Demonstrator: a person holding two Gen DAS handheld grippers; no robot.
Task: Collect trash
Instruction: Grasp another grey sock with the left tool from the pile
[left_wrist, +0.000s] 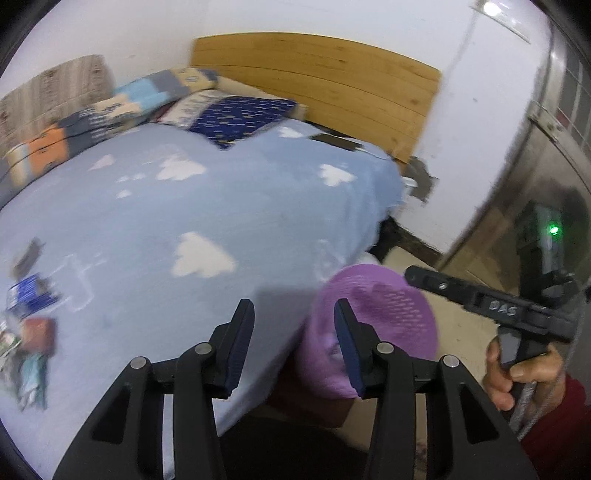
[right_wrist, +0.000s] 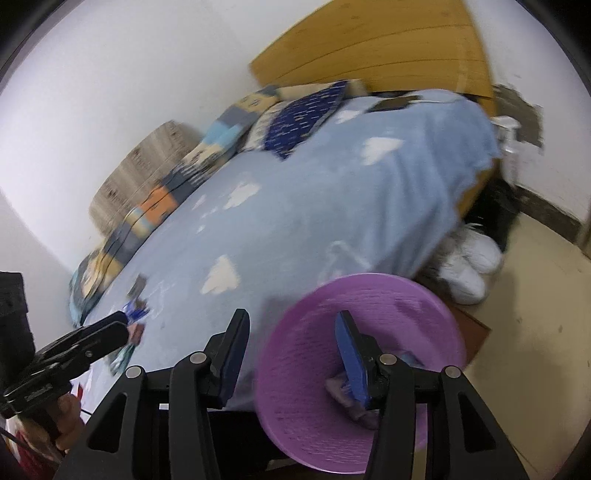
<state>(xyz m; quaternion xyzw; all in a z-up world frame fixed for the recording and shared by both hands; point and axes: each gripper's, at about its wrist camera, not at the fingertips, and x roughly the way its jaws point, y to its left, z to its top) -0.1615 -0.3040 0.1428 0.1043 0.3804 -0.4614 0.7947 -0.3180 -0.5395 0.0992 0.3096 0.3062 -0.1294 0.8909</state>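
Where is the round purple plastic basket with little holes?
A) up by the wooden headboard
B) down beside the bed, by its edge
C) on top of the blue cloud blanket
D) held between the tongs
B: the round purple plastic basket sits low beside the edge of the bed with the light blue cloud-print blanket, not on it, and neither pair of tongs grips it.

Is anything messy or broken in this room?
Yes. Scraps of trash lie scattered on the blue cloud blanket, near its left edge in the left wrist view, instead of in the purple basket beside the bed. Also, a patch of wall plaster past the bed's corner looks chipped away, dark and rough.
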